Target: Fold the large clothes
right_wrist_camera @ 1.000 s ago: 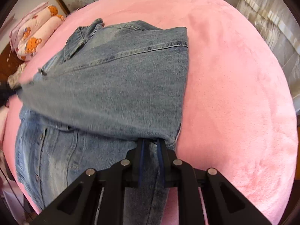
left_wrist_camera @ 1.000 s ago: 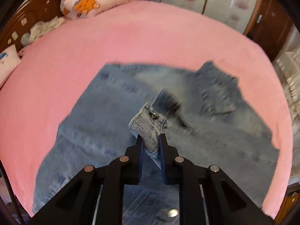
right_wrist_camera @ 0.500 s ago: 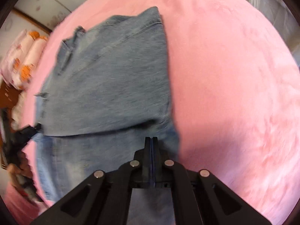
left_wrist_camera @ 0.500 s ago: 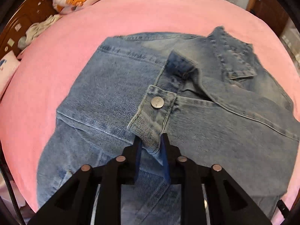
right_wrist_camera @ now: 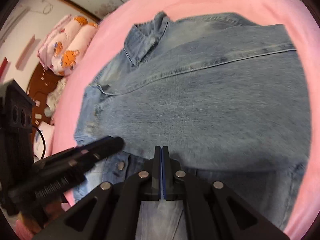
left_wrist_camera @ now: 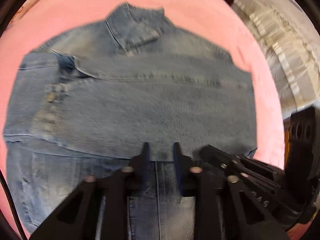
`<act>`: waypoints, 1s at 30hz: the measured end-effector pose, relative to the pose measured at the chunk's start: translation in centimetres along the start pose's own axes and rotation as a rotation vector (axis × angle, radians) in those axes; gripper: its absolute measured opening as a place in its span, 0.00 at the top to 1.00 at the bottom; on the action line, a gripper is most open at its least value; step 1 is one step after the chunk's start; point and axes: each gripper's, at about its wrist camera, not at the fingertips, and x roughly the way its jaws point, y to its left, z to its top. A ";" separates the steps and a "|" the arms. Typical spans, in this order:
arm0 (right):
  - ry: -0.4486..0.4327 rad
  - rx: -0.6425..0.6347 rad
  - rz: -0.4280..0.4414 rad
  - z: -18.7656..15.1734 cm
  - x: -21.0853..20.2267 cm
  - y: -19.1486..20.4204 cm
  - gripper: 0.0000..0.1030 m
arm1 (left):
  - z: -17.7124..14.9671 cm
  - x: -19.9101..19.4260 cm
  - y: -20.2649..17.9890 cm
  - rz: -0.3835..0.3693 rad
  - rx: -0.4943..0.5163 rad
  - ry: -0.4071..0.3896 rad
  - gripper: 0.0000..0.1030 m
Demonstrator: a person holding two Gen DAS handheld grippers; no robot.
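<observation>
A blue denim jacket [left_wrist_camera: 140,104] lies on the pink bed, its sleeve folded across the body and its collar [left_wrist_camera: 134,28] at the far end. My left gripper [left_wrist_camera: 160,150] is open and empty, its fingers just above the folded sleeve's near edge. My right gripper [right_wrist_camera: 161,150] is shut with nothing between its jaws, over the same edge of the jacket [right_wrist_camera: 200,100]. The right gripper also shows in the left wrist view [left_wrist_camera: 230,160], close beside the left one. The left gripper shows in the right wrist view [right_wrist_camera: 96,148].
The pink bedspread [left_wrist_camera: 264,80] surrounds the jacket. Rolled pink bedding with orange bears [right_wrist_camera: 66,46] lies at the bed's far end by a wooden headboard [right_wrist_camera: 42,80]. A pale curtain or cover [left_wrist_camera: 280,40] hangs beyond the bed's right edge.
My left gripper let go of the buttoned sleeve cuff and opened; the sleeve now lies flat across the jacket. Both grippers have come together at the jacket's near edge.
</observation>
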 end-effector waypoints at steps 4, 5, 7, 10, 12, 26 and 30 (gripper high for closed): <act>0.045 0.033 -0.035 0.1 1.9 -1.4 1.00 | 0.1 2.7 1.4 0.000 -0.064 0.056 0.94; 0.047 0.042 -0.034 0.0 2.0 -1.7 1.00 | 0.1 3.3 2.0 0.028 -0.078 0.062 0.94; 0.048 0.048 -0.060 -0.3 1.9 -2.4 1.00 | -0.2 4.1 3.4 0.051 -0.111 0.059 0.96; 0.039 0.069 -0.106 -0.8 0.8 -4.2 1.00 | -0.3 3.6 5.2 0.045 -0.137 0.045 0.96; 0.022 0.098 -0.142 -1.2 -0.4 -5.9 1.00 | -0.3 2.5 6.3 0.152 -0.079 0.008 0.96; -0.095 0.182 -0.208 -1.4 -7.0 -10.8 1.00 | -0.5 -0.1 9.0 0.195 -0.008 -0.037 0.98; -0.127 0.145 -0.056 -0.5 -6.1 -7.8 1.00 | 0.0 -0.6 5.6 0.071 -0.003 -0.064 0.98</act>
